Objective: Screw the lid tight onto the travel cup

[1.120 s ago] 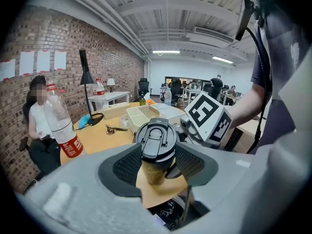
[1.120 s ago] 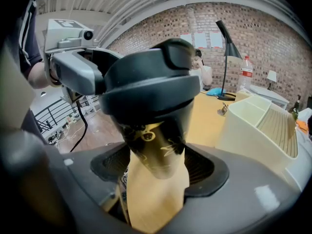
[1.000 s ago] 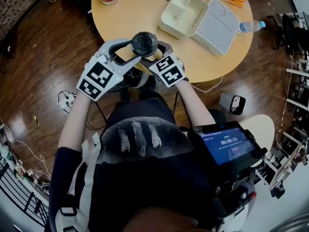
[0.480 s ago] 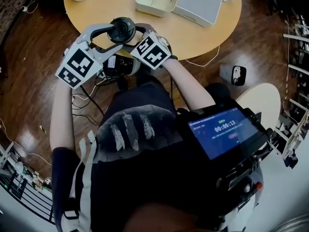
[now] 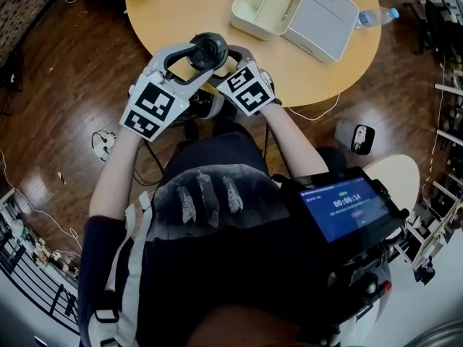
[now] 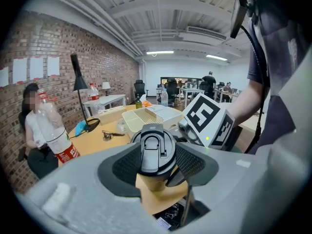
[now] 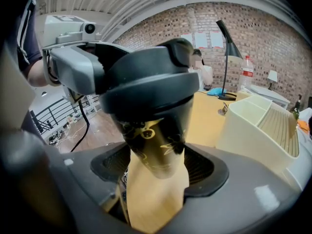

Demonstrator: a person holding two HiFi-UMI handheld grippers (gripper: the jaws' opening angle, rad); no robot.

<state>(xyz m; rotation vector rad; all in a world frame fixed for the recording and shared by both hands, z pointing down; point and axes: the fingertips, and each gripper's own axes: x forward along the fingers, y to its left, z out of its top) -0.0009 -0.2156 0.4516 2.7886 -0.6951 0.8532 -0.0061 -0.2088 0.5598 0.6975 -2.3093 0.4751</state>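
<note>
At the round wooden counter's (image 5: 181, 9) near edge — right gripper's (image 7: 157, 169) jaws clamp the black, gold-flowered travel cup (image 7: 153, 140); left gripper's (image 6: 157, 164) jaws, just closing, grip its black plastic lid (image 6: 157, 145).

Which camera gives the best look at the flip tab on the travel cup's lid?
The left gripper view: the flip tab faces that camera squarely. The head view shows the lid from above, small and dark. The right gripper view sees the lid from below its rim, the tab only a bump on top.
</note>
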